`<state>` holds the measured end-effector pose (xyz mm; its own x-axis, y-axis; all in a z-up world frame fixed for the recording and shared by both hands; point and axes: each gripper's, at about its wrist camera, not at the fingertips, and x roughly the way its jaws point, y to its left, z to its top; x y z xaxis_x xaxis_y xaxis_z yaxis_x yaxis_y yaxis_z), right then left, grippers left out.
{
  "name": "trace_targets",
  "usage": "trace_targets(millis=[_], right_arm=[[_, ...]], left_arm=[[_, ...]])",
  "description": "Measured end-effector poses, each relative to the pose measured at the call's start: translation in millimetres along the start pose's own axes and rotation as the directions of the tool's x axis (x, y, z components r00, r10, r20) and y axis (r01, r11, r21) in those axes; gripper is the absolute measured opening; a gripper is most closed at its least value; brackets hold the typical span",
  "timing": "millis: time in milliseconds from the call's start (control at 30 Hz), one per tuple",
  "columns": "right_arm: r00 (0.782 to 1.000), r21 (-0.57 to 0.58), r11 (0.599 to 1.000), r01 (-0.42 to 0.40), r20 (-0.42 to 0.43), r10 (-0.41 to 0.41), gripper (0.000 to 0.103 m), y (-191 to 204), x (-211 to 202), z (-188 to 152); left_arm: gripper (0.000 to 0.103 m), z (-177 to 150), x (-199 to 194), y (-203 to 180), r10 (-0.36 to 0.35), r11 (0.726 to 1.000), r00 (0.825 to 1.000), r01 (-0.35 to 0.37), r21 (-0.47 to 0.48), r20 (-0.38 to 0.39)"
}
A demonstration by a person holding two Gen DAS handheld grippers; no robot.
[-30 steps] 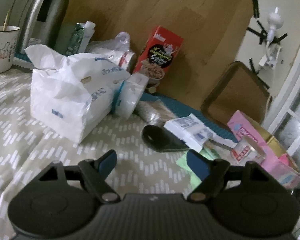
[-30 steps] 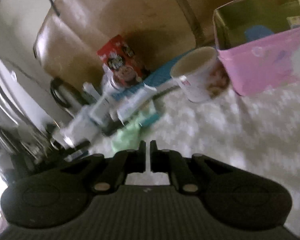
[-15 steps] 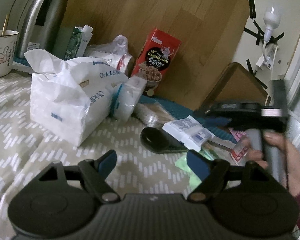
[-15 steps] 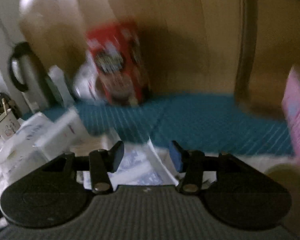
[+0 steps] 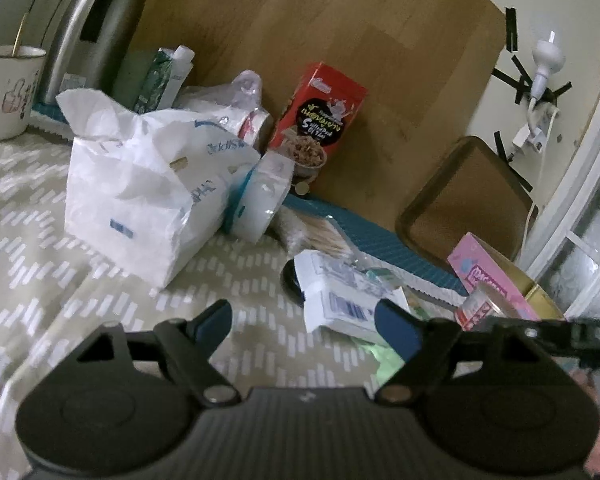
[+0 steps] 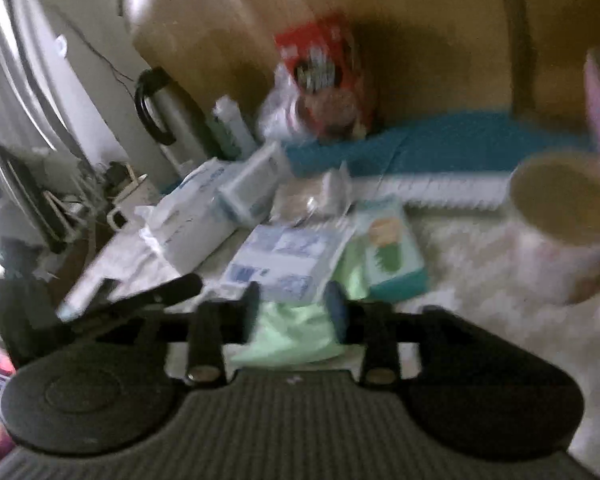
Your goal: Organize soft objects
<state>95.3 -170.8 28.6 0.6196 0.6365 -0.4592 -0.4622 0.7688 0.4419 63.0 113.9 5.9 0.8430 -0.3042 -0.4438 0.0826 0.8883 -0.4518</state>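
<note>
Crinkly glossy plastic tissue pack (image 5: 140, 184), patterned cloth table cover (image 5: 40, 264).

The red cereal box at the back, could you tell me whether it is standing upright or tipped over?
Upright. The red cereal box stands on its short end, its back against the wooden board behind it.

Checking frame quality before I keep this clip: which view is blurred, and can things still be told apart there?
Right wrist view: heavy motion smear; red box and cup are only blobs, print unreadable. Left wrist view: fairly sharp, tissue pack lettering shows, with fisheye bending at the edges. Both tongs, left and right, read as open.
</note>
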Motion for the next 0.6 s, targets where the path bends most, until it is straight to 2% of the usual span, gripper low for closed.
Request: trace_targets(millis=[33,133,167,233,300,400,467,533,600], right_arm=[[0.999,-0.031,0.999,0.025,0.035,-0.024,0.054,3.5,-0.9,-1.6],[0.997,-0.073,0.997,0.034,0.075,-0.028,0.057,5.0,6.6,-1.3],[0.997,-0.081,0.996,0.039,0.071,-0.033,0.061,5.0,13.2,-0.2],[0.998,-0.102,0.994,0.047,0.055,-0.041,0.061,5.0,27.9,1.0],[0.999,-0.129,0.991,0.036,0.033,-0.032,0.061,1.5,22.3,-3.7],[0.999,-0.208,0.977,0.039,0.012,-0.037,0.063,7.1,33.8,-4.9],[0.999,-0.261,0.964,0.039,-0.01,-0.043,0.072,12.5,45.8,-6.5],[0.998,-0.304,0.952,0.043,-0.032,-0.055,0.074,16.0,59.9,-8.1],[0.994,-0.334,0.941,0.048,-0.075,-0.077,0.074,18.2,75.7,-10.0]], left_arm=[[0.081,0.5,0.9,1.0,0.0,1.0,1.0,0.0,-0.008,-0.006],[0.081,1.0,2.4,4.3,-0.001,1.0,1.0,0.0,-0.03,-0.017],[0.081,1.1,2.2,5.2,-0.004,0.999,1.0,0.003,-0.037,-0.016],[0.081,1.4,2.2,7.1,-0.009,0.999,1.0,0.008,-0.052,-0.018],[0.081,3.9,5.3,7.5,-0.023,0.998,0.999,0.02,-0.065,-0.041],[0.081,11.9,8.1,-1.6,-0.068,0.997,0.997,0.066,-0.041,-0.043],[0.081,19.3,11.5,-11.1,-0.077,0.997,0.996,0.077,-0.012,-0.035],[0.081,25.6,22.6,-18.3,-0.073,0.997,0.996,0.073,0.006,-0.058],[0.067,27.6,39.7,-20.9,-0.055,0.998,0.992,0.057,0.011,-0.117]])
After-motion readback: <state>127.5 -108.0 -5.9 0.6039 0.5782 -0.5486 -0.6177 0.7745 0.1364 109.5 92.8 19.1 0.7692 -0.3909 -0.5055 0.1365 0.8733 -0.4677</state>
